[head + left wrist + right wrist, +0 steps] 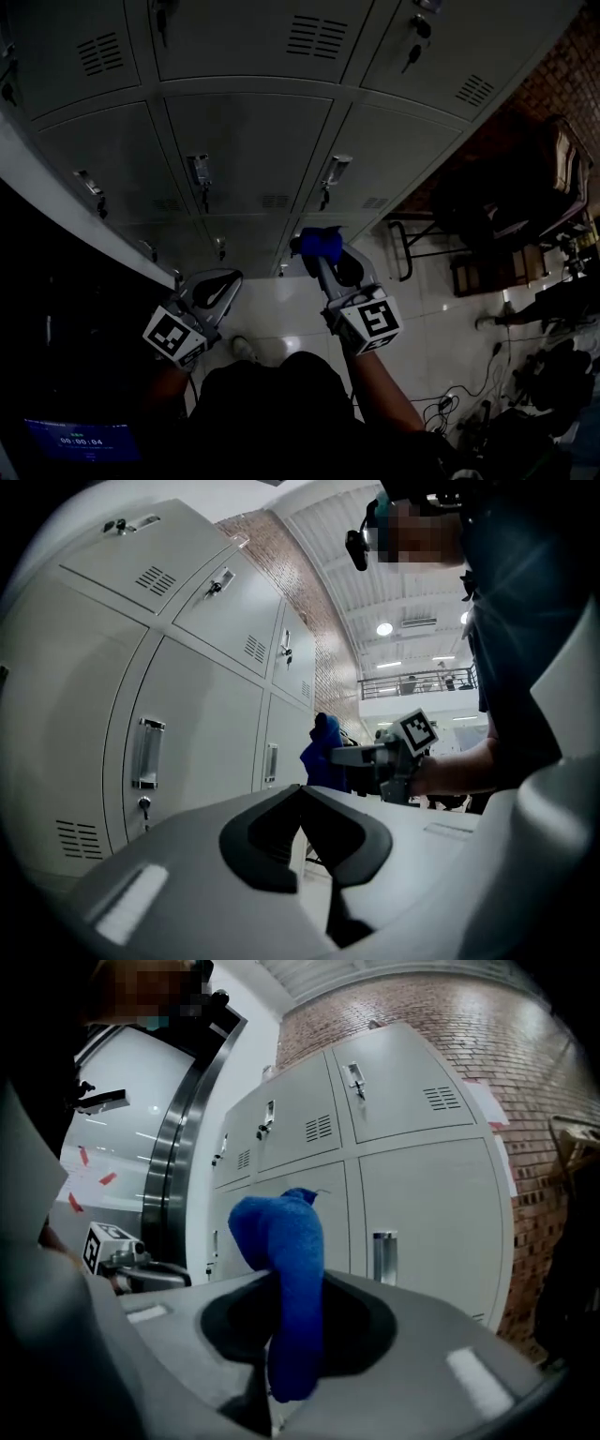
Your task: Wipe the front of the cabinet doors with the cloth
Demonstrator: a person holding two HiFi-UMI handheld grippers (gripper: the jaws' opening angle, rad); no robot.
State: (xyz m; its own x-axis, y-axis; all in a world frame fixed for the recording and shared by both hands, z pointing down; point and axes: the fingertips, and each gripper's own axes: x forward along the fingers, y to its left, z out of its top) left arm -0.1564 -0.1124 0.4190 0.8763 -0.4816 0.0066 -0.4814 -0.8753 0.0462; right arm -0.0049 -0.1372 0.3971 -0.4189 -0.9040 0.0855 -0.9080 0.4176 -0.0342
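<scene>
- Right gripper (281, 1283) clenched on the blue cloth (281, 1241), jaws closed on its middle fold.
- In the right gripper view, long axis of the cloth from 12 to 6 o'clock: upright between the jaws, bunched top leaning a little toward 10 o'clock, lower end hanging under the jaws.
- Left gripper (302, 794) closed with nothing between the jaws; held low at 9 o'clock of the right one in the head view, pointing along the cabinet and not at it.
- Grey cabinet doors (248, 141) at 12 o'clock from the cloth in the head view, the lower row the nearest to it.
- Cloth near the door front, but contact or small gap impossible to tell from any view.
- Probably the approach or the very start of a wipe, with most of the door fronts not yet covered.
- Right arm clearly the nearer and the working one; for the next move, probably enough to push the bunched top forward toward 12 o'clock until it lies flat on the metal, then to sweep across.
- Possible trouble: catching the cloth on a handle (384, 1255) standing out from the door at about 3 o'clock of the cloth.
</scene>
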